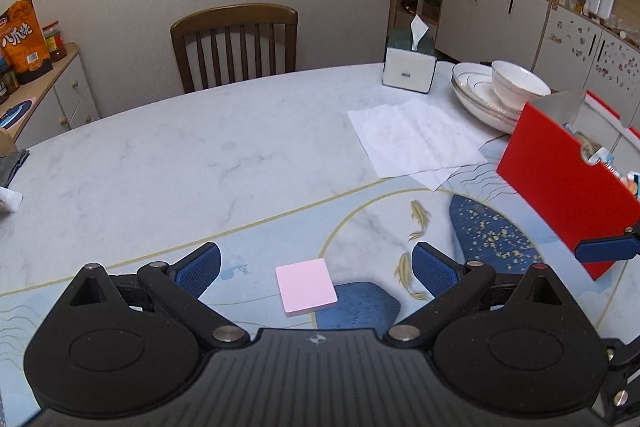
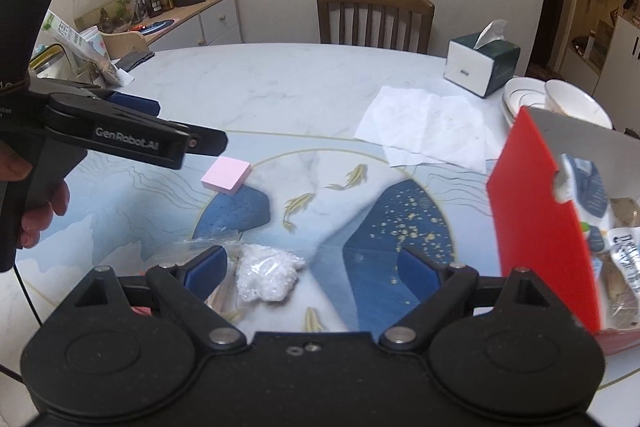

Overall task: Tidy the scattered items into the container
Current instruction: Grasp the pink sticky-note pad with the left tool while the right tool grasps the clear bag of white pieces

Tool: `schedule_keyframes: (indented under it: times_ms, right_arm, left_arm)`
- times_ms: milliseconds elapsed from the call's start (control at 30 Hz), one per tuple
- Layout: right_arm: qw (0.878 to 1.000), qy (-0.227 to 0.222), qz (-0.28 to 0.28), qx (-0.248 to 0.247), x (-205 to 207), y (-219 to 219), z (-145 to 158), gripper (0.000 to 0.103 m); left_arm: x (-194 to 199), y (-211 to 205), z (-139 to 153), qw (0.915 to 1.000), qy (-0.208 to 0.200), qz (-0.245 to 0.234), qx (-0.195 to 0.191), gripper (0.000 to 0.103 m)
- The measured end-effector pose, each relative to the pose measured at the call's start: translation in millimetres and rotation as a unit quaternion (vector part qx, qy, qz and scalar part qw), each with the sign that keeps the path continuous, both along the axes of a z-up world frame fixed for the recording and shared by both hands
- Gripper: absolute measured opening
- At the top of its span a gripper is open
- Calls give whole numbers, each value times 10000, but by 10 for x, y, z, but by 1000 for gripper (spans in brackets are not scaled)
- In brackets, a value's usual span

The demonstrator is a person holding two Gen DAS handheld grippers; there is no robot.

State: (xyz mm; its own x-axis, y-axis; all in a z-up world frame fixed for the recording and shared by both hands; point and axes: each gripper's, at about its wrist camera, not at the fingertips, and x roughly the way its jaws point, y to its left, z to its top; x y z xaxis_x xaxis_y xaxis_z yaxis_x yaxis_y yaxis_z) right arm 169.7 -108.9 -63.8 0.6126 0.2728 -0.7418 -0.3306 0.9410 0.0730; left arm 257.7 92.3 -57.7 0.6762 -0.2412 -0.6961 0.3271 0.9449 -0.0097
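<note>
A pink sticky-note pad lies flat on the table between the open fingers of my left gripper, which hovers just above it. It also shows in the right wrist view, below the left gripper. A clear bag of white pellets lies on the table between the open jaws of my right gripper, nearer the left finger. The red box stands to the right, holding several packets; it also shows in the left wrist view.
White tissues lie spread on the marble table. A tissue box, stacked plates with a bowl and a wooden chair are at the far side. A sideboard with snacks stands at the left.
</note>
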Motion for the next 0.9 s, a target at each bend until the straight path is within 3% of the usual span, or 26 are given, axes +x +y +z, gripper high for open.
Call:
schedule_keyframes:
  times_ms: [500, 900]
  right_arm:
    - [9988, 476, -7, -77, 188, 213, -387, 87]
    - [9975, 697, 80, 22, 299, 280, -495, 75]
  left_arm:
    - [280, 19, -444, 9991, 407, 120, 33, 102]
    - [361, -10, -625, 9983, 547, 166, 90, 101]
